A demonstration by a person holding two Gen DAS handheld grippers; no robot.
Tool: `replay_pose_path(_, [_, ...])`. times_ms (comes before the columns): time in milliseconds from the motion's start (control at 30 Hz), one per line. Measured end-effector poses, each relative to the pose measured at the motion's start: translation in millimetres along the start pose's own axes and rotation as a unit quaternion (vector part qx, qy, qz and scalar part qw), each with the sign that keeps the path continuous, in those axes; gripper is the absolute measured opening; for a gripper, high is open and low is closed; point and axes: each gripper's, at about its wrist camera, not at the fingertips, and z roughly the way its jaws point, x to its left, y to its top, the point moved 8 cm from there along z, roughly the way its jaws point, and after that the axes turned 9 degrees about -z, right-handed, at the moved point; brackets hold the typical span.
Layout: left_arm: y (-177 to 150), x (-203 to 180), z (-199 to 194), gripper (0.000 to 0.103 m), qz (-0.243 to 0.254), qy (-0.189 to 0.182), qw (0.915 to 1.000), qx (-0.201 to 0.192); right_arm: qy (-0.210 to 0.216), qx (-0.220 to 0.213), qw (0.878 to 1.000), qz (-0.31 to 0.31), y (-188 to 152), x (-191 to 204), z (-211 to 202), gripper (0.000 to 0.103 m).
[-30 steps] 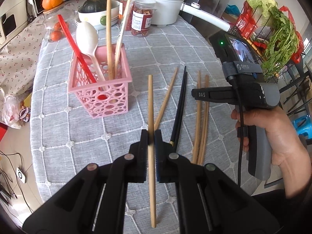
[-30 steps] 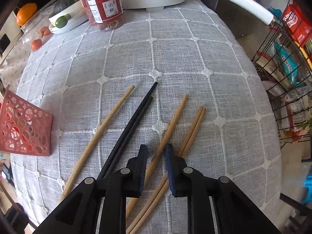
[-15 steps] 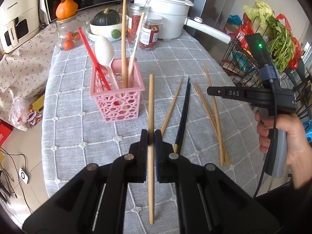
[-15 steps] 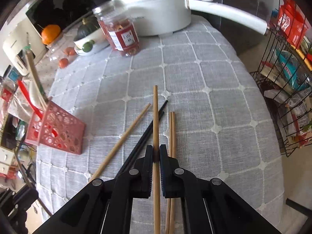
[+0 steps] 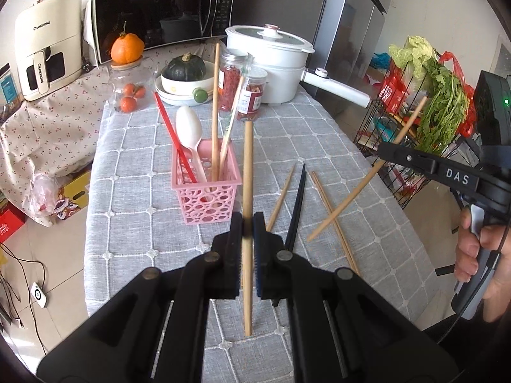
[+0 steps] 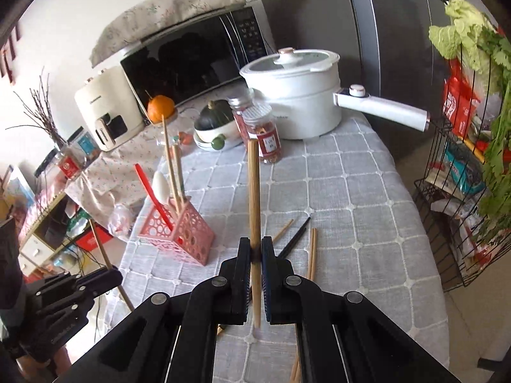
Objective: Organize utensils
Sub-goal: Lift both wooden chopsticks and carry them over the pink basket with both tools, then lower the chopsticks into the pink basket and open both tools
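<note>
I hold one chopstick (image 5: 247,191) in the left claw (image 5: 247,249) and a second (image 6: 254,198) in the right claw (image 6: 254,255) — both clamped near the lower third, off the counter (image 5: 143,223). Judged light, stiff, smooth wood — prone to pivot, so grip nearer mid-length. The basket (image 5: 207,201) stands just beyond; more sticks lie loose.

- A white pot (image 5: 271,63) with a long handle sits on the grey tablecloth (image 5: 143,223).
- Two jars (image 5: 252,94) stand beside it.
- A black microwave (image 5: 159,9) is behind.
</note>
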Motion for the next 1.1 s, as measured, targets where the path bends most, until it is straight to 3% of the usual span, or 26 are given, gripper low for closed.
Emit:
replay_pose_path(367, [42,12,-39,0.007,-0.03,0.002,0.9955,-0.09,0.048,-0.101,0.994,-0.023,41,36,-53,0.007])
replay_pose_path(800, [89,26,-74,0.007,-0.076,0.008,0.9799,-0.184,0.088,-0.135,0.987,-0.02,69,68,-56,0.007])
replay_pose_path(933, [98,24,-67,0.007,-0.06,0.027,0.9764,-0.206,0.095,-0.141,0.985,-0.013,75,71,-53,0.007])
replay_pose_path(1100, [100,28,-34,0.007,-0.04,0.058,0.9787,-0.193,0.087,-0.144,0.986,-0.011,79,71,-44,0.007])
